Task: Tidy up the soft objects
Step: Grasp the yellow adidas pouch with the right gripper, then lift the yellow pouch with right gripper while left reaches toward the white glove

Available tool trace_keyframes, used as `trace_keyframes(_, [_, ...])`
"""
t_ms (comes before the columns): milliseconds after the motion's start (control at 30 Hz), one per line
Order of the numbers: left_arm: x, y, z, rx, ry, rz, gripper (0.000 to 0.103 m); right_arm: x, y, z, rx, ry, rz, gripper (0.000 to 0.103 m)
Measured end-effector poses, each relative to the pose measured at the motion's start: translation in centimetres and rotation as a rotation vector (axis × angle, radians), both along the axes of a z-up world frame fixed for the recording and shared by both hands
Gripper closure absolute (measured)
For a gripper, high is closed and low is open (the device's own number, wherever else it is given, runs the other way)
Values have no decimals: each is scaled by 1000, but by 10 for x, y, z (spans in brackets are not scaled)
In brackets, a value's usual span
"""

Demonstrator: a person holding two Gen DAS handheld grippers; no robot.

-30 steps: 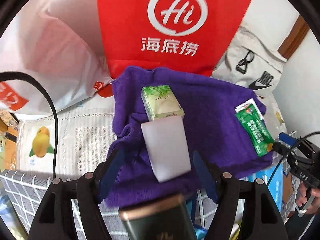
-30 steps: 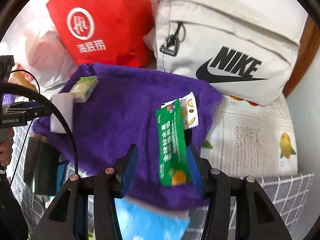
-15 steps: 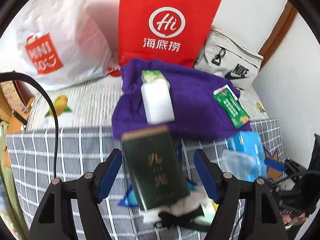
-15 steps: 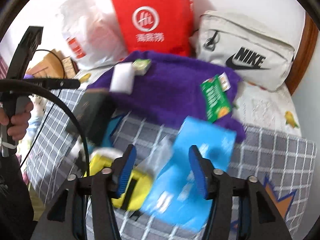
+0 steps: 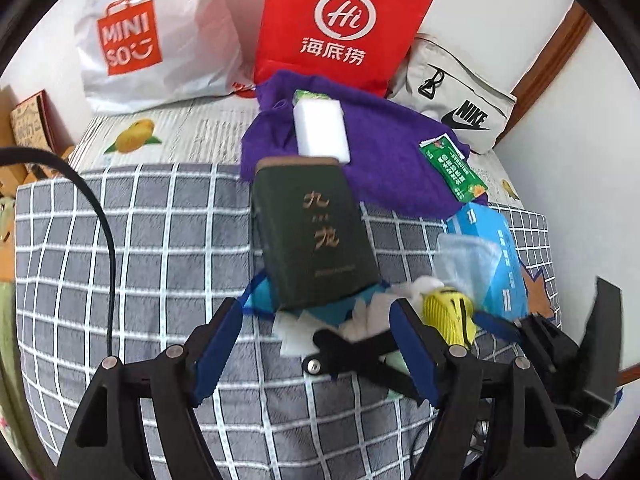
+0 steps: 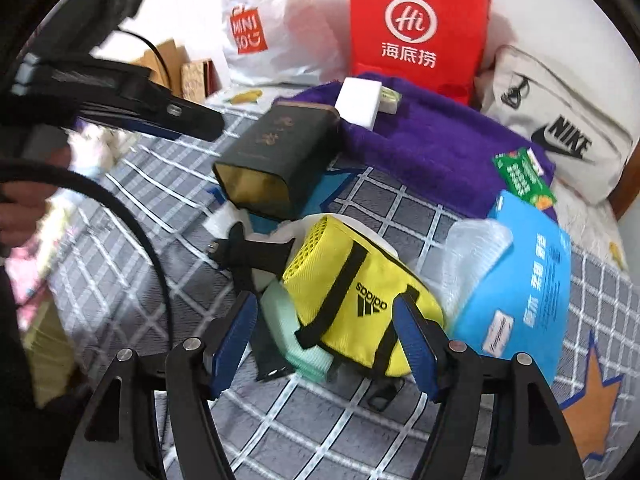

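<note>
A purple towel [image 5: 384, 152] lies on the bed with a white sponge block [image 5: 320, 130], a green tissue pack [image 6: 390, 98] and a green sachet [image 5: 454, 170] on it. A dark green box [image 5: 316, 236] lies in front of it. A yellow Adidas pouch [image 6: 352, 296] with black straps rests on a mint green pad [image 6: 292, 328], next to a blue tissue pack [image 6: 520, 280]. My left gripper [image 5: 320, 348] is open and empty, just short of the green box. My right gripper [image 6: 324, 340] is open, its jaws either side of the yellow pouch without touching it.
A red Hi bag [image 5: 340, 24], a white Miniso bag [image 5: 152, 36] and a grey Nike bag [image 5: 456, 96] stand at the back against the wall. A grey checked bedcover [image 5: 140, 260] covers the front. A clear plastic bag [image 6: 472, 256] lies by the blue pack.
Both grippers have pulled back from the purple towel toward the front of the bed. The green box, yellow pouch and blue pack have come into view. Both stay open.
</note>
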State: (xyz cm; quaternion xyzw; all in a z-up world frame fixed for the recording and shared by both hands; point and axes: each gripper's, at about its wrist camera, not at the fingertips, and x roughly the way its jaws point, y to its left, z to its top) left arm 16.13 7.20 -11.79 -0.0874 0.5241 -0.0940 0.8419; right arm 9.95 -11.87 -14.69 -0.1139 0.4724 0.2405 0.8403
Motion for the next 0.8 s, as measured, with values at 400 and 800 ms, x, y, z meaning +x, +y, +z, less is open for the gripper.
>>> trace_keyframes(400, [-29, 9, -31, -14, 53, 14, 28, -4, -13, 20, -15, -75, -30, 86])
trace_keyframes(800, [-32, -36, -61, 56, 20, -120, 28, -13, -63, 65, 188, -55, -149, 87])
